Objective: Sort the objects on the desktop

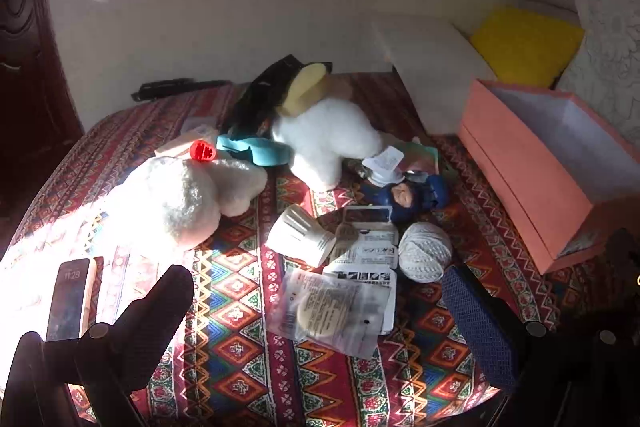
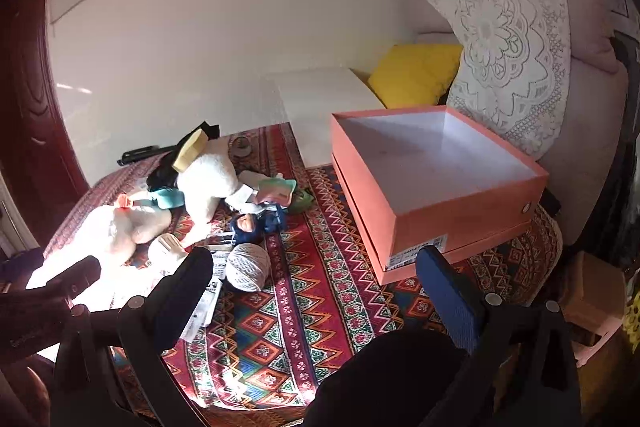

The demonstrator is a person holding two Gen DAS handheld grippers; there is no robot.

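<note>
Toys (image 1: 324,139) and packets (image 1: 340,311) lie beside the seemingly empty orange box (image 2: 460,223); left gripper (image 1: 316,299) and right gripper (image 2: 316,279) hover wide, holding nothing.

My left wrist view looks down close over the clutter; my right sits further back; both share the orange box (image 1: 532,179) (image 2: 432,187) and yarn ball (image 1: 424,251) (image 2: 248,267).
</note>
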